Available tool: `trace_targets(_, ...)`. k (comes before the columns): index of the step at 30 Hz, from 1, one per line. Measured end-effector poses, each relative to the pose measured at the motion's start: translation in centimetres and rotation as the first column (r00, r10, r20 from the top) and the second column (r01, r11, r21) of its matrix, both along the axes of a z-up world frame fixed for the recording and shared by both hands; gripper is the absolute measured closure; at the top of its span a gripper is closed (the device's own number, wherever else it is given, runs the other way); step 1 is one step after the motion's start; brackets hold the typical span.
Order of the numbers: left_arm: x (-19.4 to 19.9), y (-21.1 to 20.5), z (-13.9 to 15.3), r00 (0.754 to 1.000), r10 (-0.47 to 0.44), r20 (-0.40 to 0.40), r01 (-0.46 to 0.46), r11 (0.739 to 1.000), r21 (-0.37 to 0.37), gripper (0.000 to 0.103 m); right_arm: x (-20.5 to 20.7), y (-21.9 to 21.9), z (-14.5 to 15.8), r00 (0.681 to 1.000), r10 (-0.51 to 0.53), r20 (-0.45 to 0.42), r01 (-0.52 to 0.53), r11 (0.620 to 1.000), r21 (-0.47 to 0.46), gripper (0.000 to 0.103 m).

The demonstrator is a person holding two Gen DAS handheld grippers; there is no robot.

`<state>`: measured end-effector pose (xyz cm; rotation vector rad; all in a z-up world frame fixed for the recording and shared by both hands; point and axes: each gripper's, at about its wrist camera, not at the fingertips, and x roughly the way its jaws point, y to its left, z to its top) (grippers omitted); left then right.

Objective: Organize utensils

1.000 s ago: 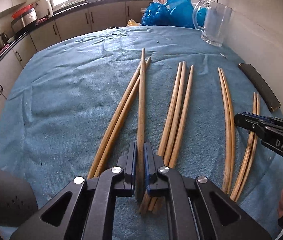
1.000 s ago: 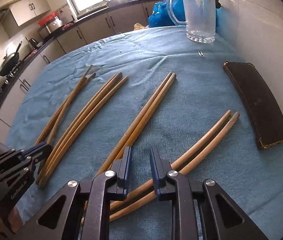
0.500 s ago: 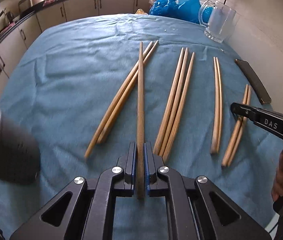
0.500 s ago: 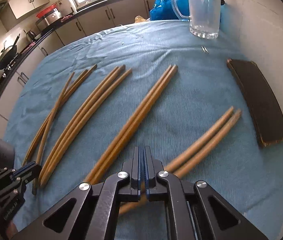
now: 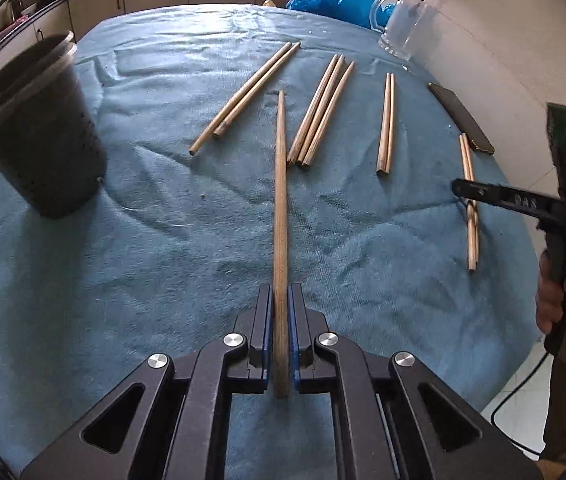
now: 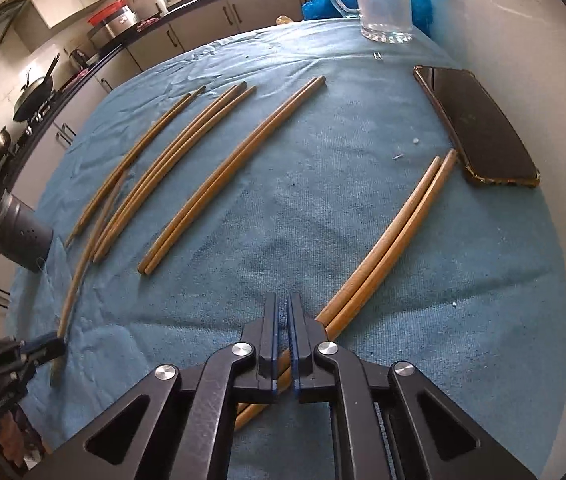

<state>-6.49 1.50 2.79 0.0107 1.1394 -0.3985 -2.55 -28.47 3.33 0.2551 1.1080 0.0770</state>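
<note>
A dark cup (image 5: 39,132) is standing on the blue cloth (image 5: 163,240) ahead and to the left of the left gripper (image 5: 281,300), nothing lying between them. A glass mug (image 5: 403,28) is sitting far ahead to the right, and a dark phone (image 6: 479,128) is resting ahead and right of the right gripper (image 6: 283,308).

The left gripper is clamping one chopstick (image 5: 281,200), which is pointing straight ahead above the cloth. Loose chopsticks are lying in groups beyond it. The right gripper's jaws are nearly together, having just been moving; they seem empty, with a pair of chopsticks (image 6: 387,240) passing just beneath and to their right.
</note>
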Motion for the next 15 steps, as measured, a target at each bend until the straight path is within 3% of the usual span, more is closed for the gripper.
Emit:
trace_targets(2, -0.4, 0.4, 0.8, 0.999, -0.005, 0.031, 0.005, 1.0, -0.003, 0.096, 0.5, 0.0, 0.1, 1.0, -0.015, 0.011, 0.014, 0.999, 0.042, 0.07)
trace_targets(3, -0.5, 0.5, 1.1, 0.999, -0.007, 0.045, 0.007, 1.0, 0.002, 0.095, 0.9, 0.2, 0.1, 1.0, -0.018, 0.023, 0.016, 0.998, 0.062, 0.068)
trace_targets(7, -0.1, -0.1, 1.7, 0.995, -0.004, 0.097, 0.0, 0.999, 0.035, 0.08, 3.0, 0.6, -0.2, 0.998, -0.052, 0.047, 0.044, 0.986, 0.16, 0.067)
trace_targets(11, 1.3, -0.5, 1.1, 0.992, 0.009, 0.129, -0.021, 0.996, 0.087, 0.08, 5.7, 0.5, -0.6, 0.993, -0.107, 0.041, 0.093, 0.962, 0.257, 0.07)
trace_targets(15, 2.4, -0.6, 0.0, 0.992, 0.015, 0.127, -0.031, 0.992, 0.12, 0.08, 7.7, 0.8, -0.8, 0.991, -0.128, 0.024, 0.119, 0.963, 0.24, 0.079)
